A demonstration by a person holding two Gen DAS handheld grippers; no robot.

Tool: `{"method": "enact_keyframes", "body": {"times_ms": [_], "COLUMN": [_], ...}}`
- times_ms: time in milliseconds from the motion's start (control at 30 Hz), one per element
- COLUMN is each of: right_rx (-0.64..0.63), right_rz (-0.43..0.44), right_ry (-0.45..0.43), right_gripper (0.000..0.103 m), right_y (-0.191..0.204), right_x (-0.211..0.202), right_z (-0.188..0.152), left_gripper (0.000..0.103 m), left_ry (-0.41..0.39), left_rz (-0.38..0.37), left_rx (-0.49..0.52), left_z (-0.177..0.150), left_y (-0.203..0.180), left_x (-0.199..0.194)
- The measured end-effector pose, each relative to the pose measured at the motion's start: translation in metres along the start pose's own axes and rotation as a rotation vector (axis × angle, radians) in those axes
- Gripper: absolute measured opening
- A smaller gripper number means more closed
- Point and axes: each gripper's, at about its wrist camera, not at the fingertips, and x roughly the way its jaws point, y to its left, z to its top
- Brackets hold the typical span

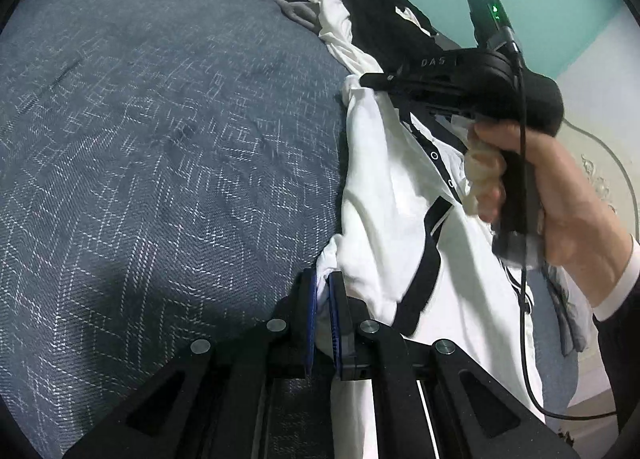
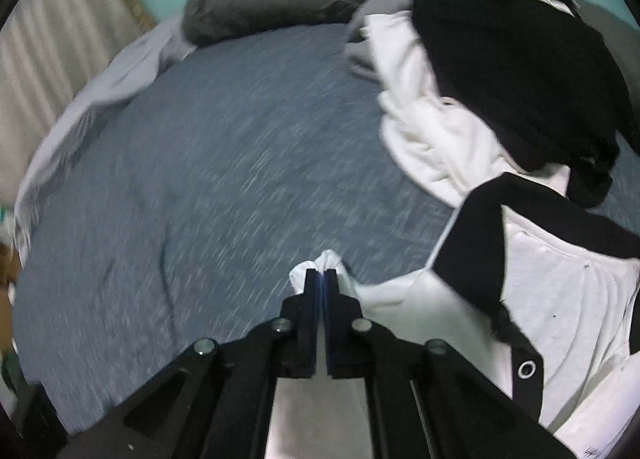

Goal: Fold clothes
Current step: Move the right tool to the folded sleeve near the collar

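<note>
Over the blue woven bedspread [image 2: 208, 163], with a heap of black and white clothes [image 2: 500, 71] far right, we've got the white black-trimmed snap-button shirt [image 1: 384, 195] pinched tight by both left gripper [image 1: 323, 299] and right gripper [image 2: 322, 291], hanging rumpled at right.

Left gripper [image 1: 323, 291] clamped on white shirt [image 1: 384, 195], right gripper [image 2: 322, 283] likewise
</note>
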Motion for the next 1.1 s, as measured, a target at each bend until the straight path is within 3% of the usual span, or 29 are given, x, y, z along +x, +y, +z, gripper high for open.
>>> {"method": "enact_keyframes", "body": {"times_ms": [200,267,400,533,600,800,867,1033,1100], "right_rx": [0.137,0.138,0.208,0.204,0.184,0.122,0.102,0.053,0.091], "right_rz": [0.048,0.106,0.14,0.112,0.095,0.046,0.03,-0.009,0.012], "right_ry": [-0.037,0.003,-0.004,-0.025,-0.02,-0.006,-0.001,0.01,-0.009], "right_gripper": [0.002,0.002,0.005,0.034,0.035,0.035,0.005,0.004,0.004], "right_y": [-0.029,-0.029,-0.041,-0.043,-0.04,-0.03,-0.026,-0.018,-0.024], "right_x": [0.0,0.007,0.006,-0.002,0.0,0.006,0.008,0.013,0.01], "right_z": [0.013,0.012,0.015,0.021,0.023,0.03,0.032,0.038,0.041], "left_gripper": [0.005,0.005,0.005,0.005,0.005,0.005,0.005,0.005,0.004], "left_ry": [0.001,0.002,0.003,0.003,0.003,0.006,0.008,0.011,0.011], "left_rz": [0.007,0.005,0.001,0.003,0.008,0.008,0.009,0.003,0.001], "left_rx": [0.001,0.0,-0.006,-0.007,-0.002,-0.001,0.004,0.002,-0.001], "left_z": [-0.001,-0.001,-0.002,-0.001,0.0,0.005,0.001,0.0,-0.001], "left_y": [0.0,0.0,0.001,0.001,-0.001,-0.002,-0.002,-0.001,0.0], "left_x": [0.001,0.002,0.001,0.002,0.003,0.009,0.006,0.007,0.007]}}
